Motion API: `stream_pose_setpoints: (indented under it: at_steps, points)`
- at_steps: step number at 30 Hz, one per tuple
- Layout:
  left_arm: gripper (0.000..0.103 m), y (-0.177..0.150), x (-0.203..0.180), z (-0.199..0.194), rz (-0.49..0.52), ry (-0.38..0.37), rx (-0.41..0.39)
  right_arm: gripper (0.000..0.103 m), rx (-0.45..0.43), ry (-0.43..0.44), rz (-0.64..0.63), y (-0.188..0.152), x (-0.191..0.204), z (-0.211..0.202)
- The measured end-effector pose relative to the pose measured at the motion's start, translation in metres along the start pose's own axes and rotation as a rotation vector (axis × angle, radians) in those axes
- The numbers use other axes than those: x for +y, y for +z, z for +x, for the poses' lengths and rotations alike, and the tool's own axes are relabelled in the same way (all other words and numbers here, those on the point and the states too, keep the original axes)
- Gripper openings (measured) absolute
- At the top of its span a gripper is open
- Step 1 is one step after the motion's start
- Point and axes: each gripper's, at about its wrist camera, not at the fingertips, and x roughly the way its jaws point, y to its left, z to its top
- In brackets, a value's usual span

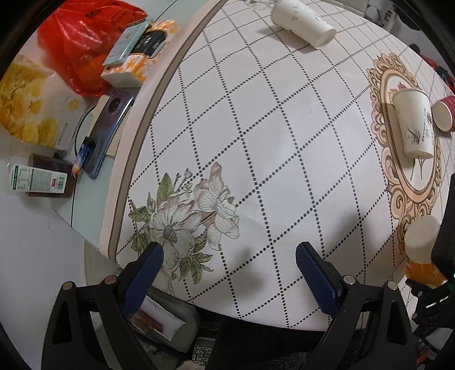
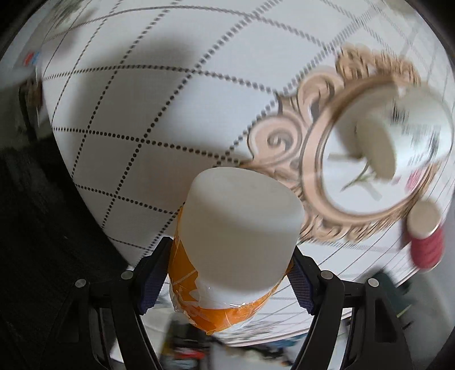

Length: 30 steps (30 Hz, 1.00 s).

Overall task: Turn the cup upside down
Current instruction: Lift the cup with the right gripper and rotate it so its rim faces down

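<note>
the orange-and-white cup (image 2: 236,242) sits clamped between the right gripper (image 2: 227,273)'s two blue-padded fingers (image 2: 150,284), its closed white base pointing away from the camera and out over the near edge of the patterned tablecloth (image 2: 142,119), just beside the gold scroll medallion (image 2: 327,159). the left gripper (image 1: 229,273) hovers with its jaws spread wide and holds nothing, above the printed flowers (image 1: 187,216). a white paper cup (image 1: 413,125) stands inverted on the medallion, a red cup (image 1: 446,112) lies just beyond it, and another white cup (image 1: 301,21) lies tipped well beyond the medallion.
</note>
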Motion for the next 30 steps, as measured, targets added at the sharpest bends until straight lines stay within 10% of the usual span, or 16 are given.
stream_pose_setpoints:
  at_steps: [10, 30]
  points:
    - [0.095, -0.003, -0.01, 0.003, 0.036, 0.011, 0.018, 0.079, 0.025, 0.178, 0.225, -0.01, -0.044, 0.025]
    - [0.095, -0.009, -0.017, 0.002, 0.079, 0.033, 0.03, 0.081, -0.148, 0.168, 0.387, -0.016, -0.075, -0.007]
